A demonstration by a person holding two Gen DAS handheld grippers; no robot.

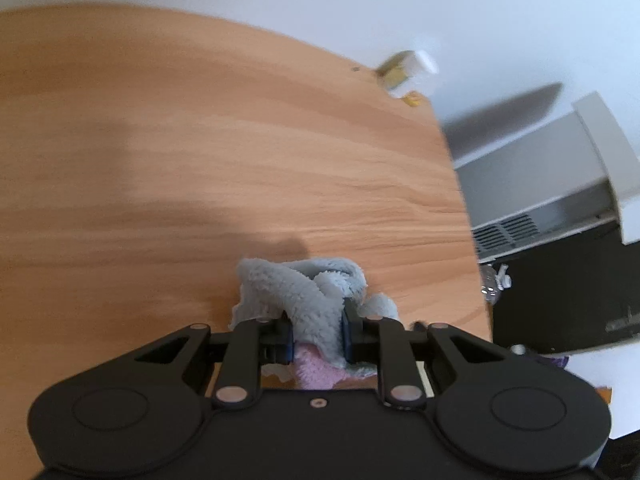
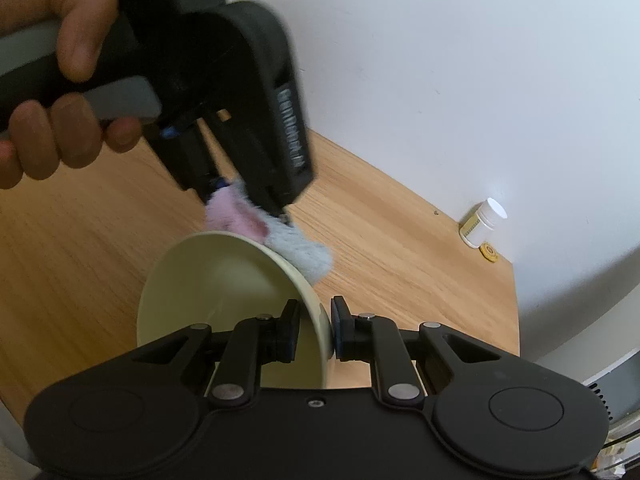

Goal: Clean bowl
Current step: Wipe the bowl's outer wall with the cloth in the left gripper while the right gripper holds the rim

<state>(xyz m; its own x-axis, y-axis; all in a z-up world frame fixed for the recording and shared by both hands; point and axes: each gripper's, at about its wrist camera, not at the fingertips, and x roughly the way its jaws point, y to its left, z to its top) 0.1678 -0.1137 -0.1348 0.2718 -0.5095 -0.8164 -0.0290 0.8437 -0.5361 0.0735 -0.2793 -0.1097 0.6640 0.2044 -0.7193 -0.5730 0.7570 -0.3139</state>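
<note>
Left wrist view. The left gripper (image 1: 318, 334) was seen from behind, pointed down over a wooden table (image 1: 200, 140). Its jaws were clamped on a fluffy cloth (image 1: 308, 296), grey-blue on the upper side and pink beneath. The cloth was bunched between the blue-edged pads and stood out ahead of them. The bowl was not visible in this view. At the far edge of the table, against a white wall (image 1: 360, 0), a small bottle (image 1: 408, 72) with a white cap and yellowish label was recorded; the label was too blurred to be read. A small yellow object lay just beside it. A grey and white unit with a vent grille (image 1: 508, 232) was noted past the right edge of the table.

Right wrist view. The right gripper (image 2: 314, 332) was closed on the rim wall of a cream bowl (image 2: 208, 280), one pad inside and one outside. The bowl was held tilted, its opening turned to the left and upward. The left gripper (image 2: 256, 208), held by a hand (image 2: 60, 92), was seen above the bowl, with the cloth (image 2: 280, 244) lying at the bowl's far upper rim. Raised lettering was observed on the side of the left gripper's body, but motion blur made it unreadable. The bottle (image 2: 484, 222) stood by the wall; its label print could not be made out.
</note>
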